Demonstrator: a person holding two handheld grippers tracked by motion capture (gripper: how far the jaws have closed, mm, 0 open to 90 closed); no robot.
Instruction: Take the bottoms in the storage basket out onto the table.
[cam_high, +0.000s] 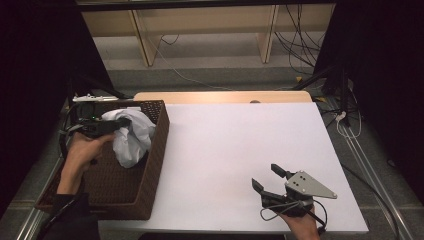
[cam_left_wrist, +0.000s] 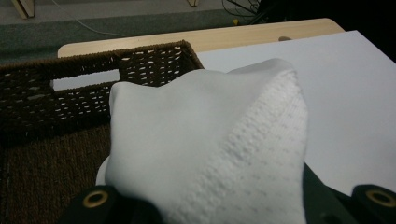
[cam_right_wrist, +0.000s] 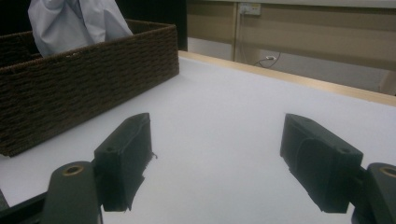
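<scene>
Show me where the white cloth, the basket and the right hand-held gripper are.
white cloth (cam_high: 131, 140), high view, on its hanging fold.
basket (cam_high: 159, 137), high view, on its right wall.
right hand-held gripper (cam_high: 267, 177), high view, midway between its tips.

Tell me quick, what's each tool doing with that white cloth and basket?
Left tool shut on white cloth, held above the wicker basket. Right tool open, empty, low over the table. Nothing in the way.

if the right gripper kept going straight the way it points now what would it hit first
Probably nothing close: the right gripper, jaws open, points across the bare white tabletop. The dark brown woven basket sits left of that line; depth is unclear.
</scene>
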